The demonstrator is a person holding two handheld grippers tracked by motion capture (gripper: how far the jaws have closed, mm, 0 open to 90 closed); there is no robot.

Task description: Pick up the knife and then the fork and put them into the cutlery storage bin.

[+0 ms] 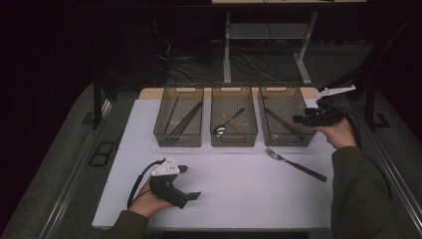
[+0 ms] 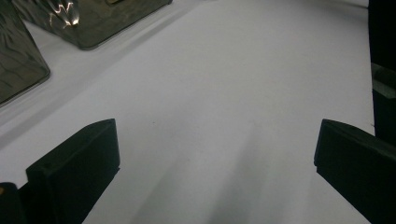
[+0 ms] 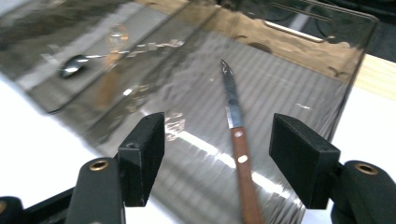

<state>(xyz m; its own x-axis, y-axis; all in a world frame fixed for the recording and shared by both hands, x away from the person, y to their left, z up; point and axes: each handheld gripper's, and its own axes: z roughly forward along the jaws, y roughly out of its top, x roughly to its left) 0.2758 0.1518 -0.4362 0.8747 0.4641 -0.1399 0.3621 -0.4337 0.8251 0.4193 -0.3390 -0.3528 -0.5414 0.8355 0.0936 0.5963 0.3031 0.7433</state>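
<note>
In the high view, the right gripper point(image 1: 298, 119) hovers at the right of the frame over the right bin point(image 1: 286, 138), the last of three smoky plastic bins in a row across the middle of the white table point(image 1: 239, 189). The right gripper view shows its jaws standing apart with nothing pressed between them. Below them, inside the bin, lies a knife point(image 3: 238, 140) with a brown riveted handle; its blade points to the top of the frame and its handle end is cut off at the bottom edge. The bin's ribbed, glossy walls throw glare, so the blade's edge is hard to make out. Through the wall at the upper left, a spoon point(image 3: 74, 65) shows only as a blurred shine.

The left gripper point(image 1: 191, 183) rests low at the lower left of the high view, its jaws wide and empty over bare table.

A fork point(image 1: 294, 163) lies on the table in front of the right bin, toward the lower right. The middle bin point(image 1: 234, 137) holds what looks like a spoon and a pale utensil; the left bin point(image 1: 178, 135) holds dark sticks, possibly chopsticks.
</note>
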